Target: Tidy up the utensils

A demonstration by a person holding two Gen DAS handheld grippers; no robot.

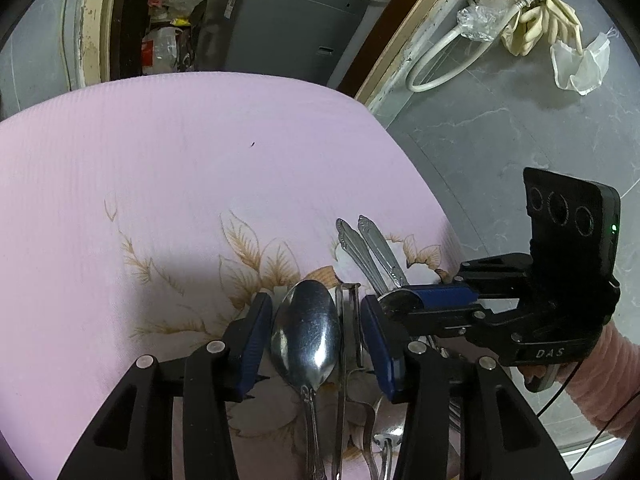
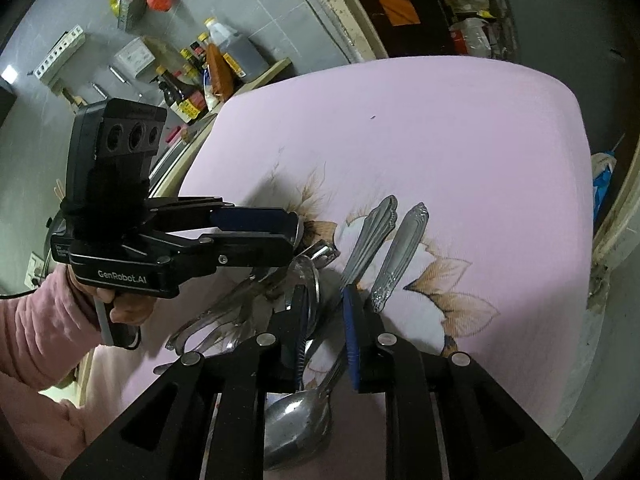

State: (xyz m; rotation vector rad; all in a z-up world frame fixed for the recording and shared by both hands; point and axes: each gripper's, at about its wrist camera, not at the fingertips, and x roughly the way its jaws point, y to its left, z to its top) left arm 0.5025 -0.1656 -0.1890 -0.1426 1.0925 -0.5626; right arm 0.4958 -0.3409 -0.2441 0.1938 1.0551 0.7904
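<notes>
A pink cloth (image 1: 168,168) with brown leaf and flower prints covers the bench. The floor (image 1: 500,152) is grey tile. The utensils lie in a heap at the near right part of the cloth.

In the left wrist view, the left claw (image 1: 316,334) is spread wide around a big spoon (image 1: 306,332) and thin metal tongs (image 1: 349,320), not squeezing them. Two spoon handles (image 1: 368,248) point to the far side. The right claw (image 1: 396,300) comes in from the right and pinches the edge of a spoon there. This view alone shows yellow rubber gloves (image 1: 532,12) and a white hose (image 1: 440,60) on the floor.

The right wrist view alone shows sauce bottles (image 2: 208,72) on a far left shelf. Here the right claw (image 2: 326,320) is partly spread with spoon handles (image 2: 384,248) between and past its fingers.
</notes>
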